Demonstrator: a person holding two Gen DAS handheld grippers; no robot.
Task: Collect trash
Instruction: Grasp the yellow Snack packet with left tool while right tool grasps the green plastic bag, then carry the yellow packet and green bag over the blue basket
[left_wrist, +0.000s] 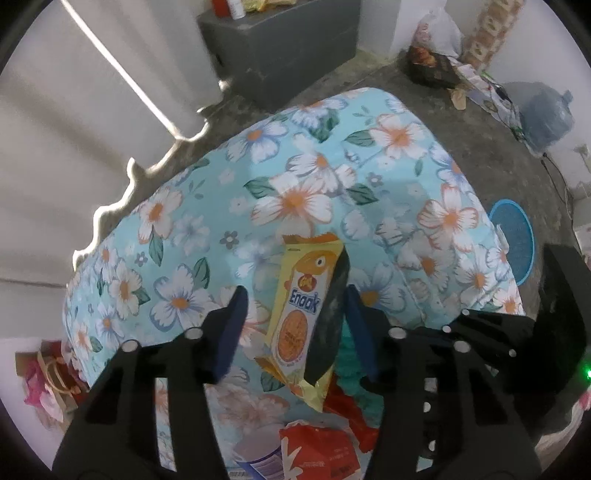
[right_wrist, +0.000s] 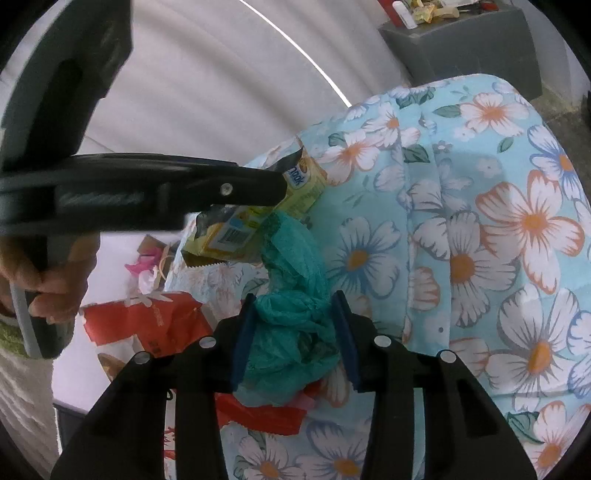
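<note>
A yellow "Enaak" snack wrapper (left_wrist: 299, 317) lies on the floral bedsheet (left_wrist: 295, 177), standing partly up between the blue pads of my left gripper (left_wrist: 293, 328), whose jaws stand open around it without touching. The wrapper also shows in the right wrist view (right_wrist: 236, 225), beside the left gripper's black fingers (right_wrist: 166, 192). My right gripper (right_wrist: 293, 339) has a crumpled teal plastic bag (right_wrist: 291, 332) between its pads; the pads press its sides. Red wrappers (right_wrist: 155, 325) lie below, also in the left wrist view (left_wrist: 321, 450).
A white cup-like container (left_wrist: 258, 458) lies at the bed's near edge. A grey box (left_wrist: 284, 48) with bottles stands beyond the bed. On the concrete floor are bags (left_wrist: 436, 62), a water jug (left_wrist: 546, 118) and a blue round lid (left_wrist: 513, 240). Pink clutter (left_wrist: 48, 384) sits left.
</note>
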